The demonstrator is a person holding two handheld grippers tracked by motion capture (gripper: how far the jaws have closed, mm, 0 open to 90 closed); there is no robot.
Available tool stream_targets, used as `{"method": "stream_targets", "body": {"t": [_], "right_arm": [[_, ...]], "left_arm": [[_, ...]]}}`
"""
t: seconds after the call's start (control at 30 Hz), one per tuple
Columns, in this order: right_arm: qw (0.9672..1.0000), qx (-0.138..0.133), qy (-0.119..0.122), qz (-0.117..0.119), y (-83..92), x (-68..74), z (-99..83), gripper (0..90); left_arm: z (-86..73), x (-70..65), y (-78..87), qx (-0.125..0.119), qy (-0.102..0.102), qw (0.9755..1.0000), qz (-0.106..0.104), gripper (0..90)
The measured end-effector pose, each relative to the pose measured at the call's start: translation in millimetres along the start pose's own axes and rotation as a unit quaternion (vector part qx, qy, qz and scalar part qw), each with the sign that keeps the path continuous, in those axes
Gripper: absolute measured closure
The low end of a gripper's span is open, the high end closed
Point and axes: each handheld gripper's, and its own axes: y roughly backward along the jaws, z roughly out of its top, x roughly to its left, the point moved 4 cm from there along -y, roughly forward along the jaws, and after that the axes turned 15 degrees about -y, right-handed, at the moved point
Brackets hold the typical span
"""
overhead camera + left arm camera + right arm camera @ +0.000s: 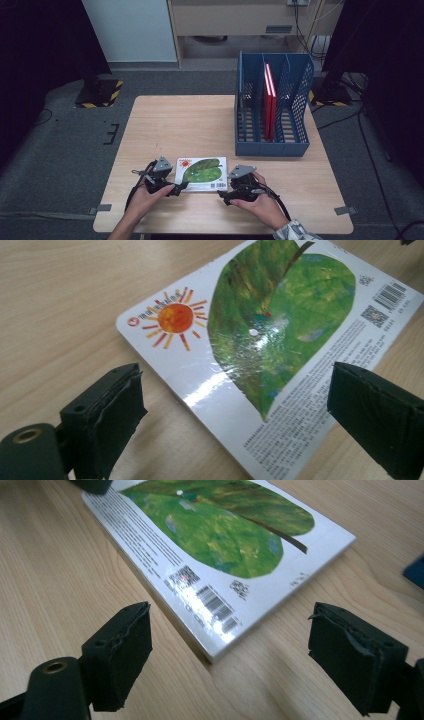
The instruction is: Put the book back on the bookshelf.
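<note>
Picture book (pixel 202 173) flat on bench (pixel 200 125), between left gripper (pixel 176 190) and right gripper (pixel 223 196); both grippers wide open, holding nothing.

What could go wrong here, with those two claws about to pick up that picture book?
The picture book lies flat on the table, so the open left gripper and right gripper may struggle to get under its edge. Its glossy cover could slip from the pads. The file rack has narrow slots, one already holding red books, so the book might catch on a divider.

The right claw (pixel 230 655) stands spread wide above the table (pixel 60 580), framing the picture book's (pixel 220 545) barcode corner untouched.
</note>
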Motion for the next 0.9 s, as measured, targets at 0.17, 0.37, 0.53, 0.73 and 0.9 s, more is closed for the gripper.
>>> {"method": "stream_targets", "body": {"t": [0.17,0.37,0.53,0.73,0.9], "right_arm": [[0.9998,-0.003,-0.007,-0.020,-0.4,-6.9,-9.4,16.7],[0.9998,-0.003,-0.009,-0.015,-1.2,-0.7,-7.9,16.3],[0.9998,0.019,0.002,-0.005,-9.1,5.2,-12.2,13.9],[0.9996,0.028,0.008,-0.003,-10.2,9.2,-13.8,24.7],[0.9994,0.033,0.011,0.001,-11.8,9.9,-16.2,31.6]], "left_arm": [[3.8,13.7,-2.6,0.010,0.004,0.9998,0.018,9.4],[19.6,25.0,-12.8,0.010,-0.008,0.9997,0.021,9.3],[17.7,31.2,-11.4,0.005,0.001,0.9997,0.026,8.3],[12.9,33.4,-10.8,0.005,0.010,0.9996,0.026,13.8],[10.7,31.4,-13.4,0.010,0.011,0.9996,0.024,14.0]]}}
